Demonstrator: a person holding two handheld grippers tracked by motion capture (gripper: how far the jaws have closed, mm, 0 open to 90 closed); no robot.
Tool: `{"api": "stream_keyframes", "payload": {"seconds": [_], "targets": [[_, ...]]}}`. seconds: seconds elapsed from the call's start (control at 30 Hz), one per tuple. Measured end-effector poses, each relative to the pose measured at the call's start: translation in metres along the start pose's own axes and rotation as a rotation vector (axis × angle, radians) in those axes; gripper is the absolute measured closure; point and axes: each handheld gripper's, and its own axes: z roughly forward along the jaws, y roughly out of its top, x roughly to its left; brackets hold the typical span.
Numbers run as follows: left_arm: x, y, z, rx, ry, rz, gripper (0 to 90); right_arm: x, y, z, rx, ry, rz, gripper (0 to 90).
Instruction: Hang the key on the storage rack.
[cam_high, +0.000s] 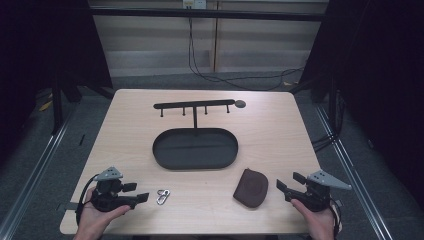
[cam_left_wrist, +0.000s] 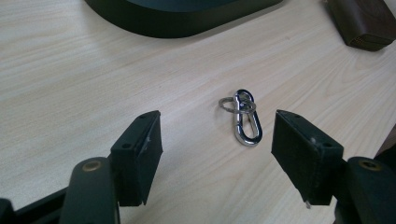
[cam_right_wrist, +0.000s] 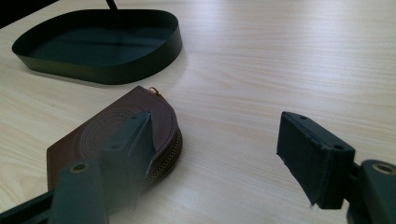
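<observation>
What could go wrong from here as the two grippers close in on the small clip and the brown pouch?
1. The carabiner clip lies flat on the table; the left gripper, jaws open, could scrape the wood or push it away.
2. Its loose key ring may snag or swing.
3. The brown pouch is low and rounded; the right gripper, jaws open and offset beside it, might slide it rather than grip it.

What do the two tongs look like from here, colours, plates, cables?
Both tongs, left and right, are black, each with two flat rectangular jaws whose faces look rubbery and a grey three-cornered plate on top. A black cable loops from the left one. Brass-coloured pivots show at the jaw bases. No sleeves visible.
</observation>
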Motion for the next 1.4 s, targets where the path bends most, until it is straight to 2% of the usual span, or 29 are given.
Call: {"api": "stream_keyframes", "payload": {"seconds": [0.07,0.1,0.4,0.5,0.63,0.67,0.73,0.8,0.87,0.97,1.0,1.13,1.23,1.27,1.4], "targets": [[0.0,0.0,0.0,0.0,0.0,-0.001,34.4,0.001,0.001,0.001,0.009,0.001,0.001,26.9],[0.0,0.0,0.0,-0.003,0.0,-0.005,34.6,0.004,0.002,0.003,0.016,0.022,0.011,26.4],[0.0,0.0,0.0,0.012,0.001,-0.003,38.6,0.003,0.002,0.004,0.042,0.026,0.026,24.2],[-0.002,0.001,0.0,0.017,0.0,0.01,39.5,0.004,0.002,0.004,0.047,0.023,0.024,23.6],[-0.005,0.005,-0.004,0.013,0.017,0.038,47.2,0.005,0.002,0.004,0.056,0.025,0.018,23.6],[-0.006,0.008,-0.008,-0.008,0.023,0.056,49.3,0.005,0.002,0.004,0.056,0.021,0.015,23.5],[-0.007,0.012,-0.012,-0.007,0.027,0.074,49.2,0.005,0.002,0.005,0.06,0.027,0.017,23.5],[-0.007,0.014,-0.013,-0.006,0.016,0.07,50.1,0.004,0.002,0.006,0.061,0.029,0.019,23.4],[-0.007,0.018,-0.012,0.004,0.024,0.07,50.3,0.004,0.002,0.006,0.063,0.031,0.023,23.5],[-0.008,0.022,-0.005,0.073,0.014,0.058,50.1,0.004,0.002,0.006,0.064,0.038,0.024,24.3],[-0.009,0.024,-0.001,0.099,0.013,0.066,48.9,0.004,0.002,0.007,0.068,0.033,0.024,24.1],[-0.011,0.029,0.004,0.131,0.013,0.088,45.8,0.005,0.002,0.007,0.071,0.028,0.019,24.0],[-0.013,0.038,0.008,0.171,0.013,0.098,38.0,0.005,0.002,0.007,0.076,0.03,0.022,23.9],[-0.013,0.038,0.008,0.171,0.013,0.098,36.4,0.005,0.002,0.007,0.076,0.03,0.022,23.9],[-0.015,0.046,0.014,0.208,0.021,0.106,34.4,0.006,0.002,0.008,0.087,0.029,0.007,23.9]]}}
